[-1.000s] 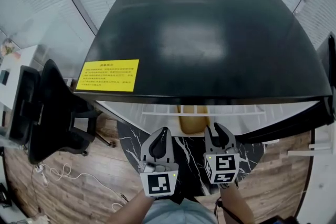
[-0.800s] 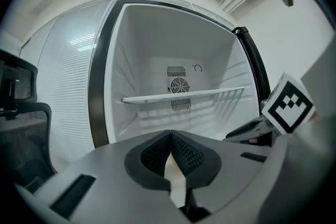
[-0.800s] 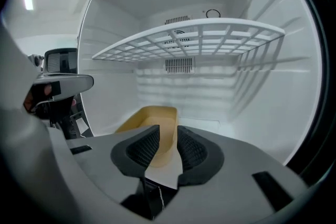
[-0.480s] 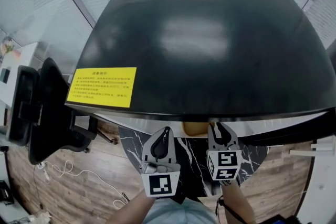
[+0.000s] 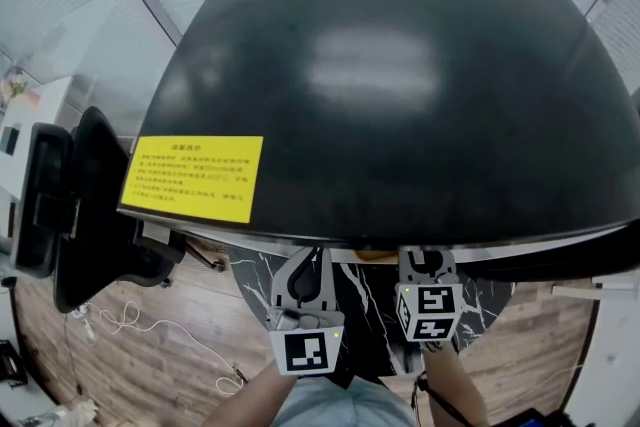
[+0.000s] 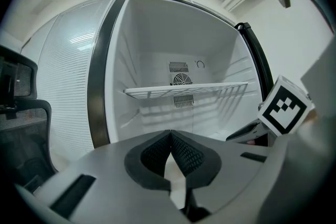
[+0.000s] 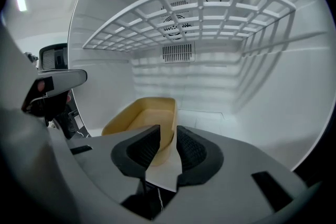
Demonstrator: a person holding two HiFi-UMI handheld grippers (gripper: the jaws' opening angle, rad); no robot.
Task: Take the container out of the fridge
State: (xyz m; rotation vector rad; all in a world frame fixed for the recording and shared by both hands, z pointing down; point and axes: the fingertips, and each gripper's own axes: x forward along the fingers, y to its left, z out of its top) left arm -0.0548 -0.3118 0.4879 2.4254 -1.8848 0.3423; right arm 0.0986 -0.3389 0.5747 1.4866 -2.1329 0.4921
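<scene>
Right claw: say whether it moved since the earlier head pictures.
Yes. The right claw went forward, tips now under the front edge of the fridge top; jaws just closed slightly, container rim between, ungripped.

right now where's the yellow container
Right gripper view, left of centre: the yellow container sits on the fridge floor under the wire shelf. The right hand-held gripper straddles its near wall, its jaws having just been closing.

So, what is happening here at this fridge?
A person works with two handheld grippers at an open fridge. The right gripper reaches in under the wire shelf, its jaws astride the near wall of the tan container; they have just closed a little but are not yet gripping. The left gripper hangs outside, shut and empty.
</scene>
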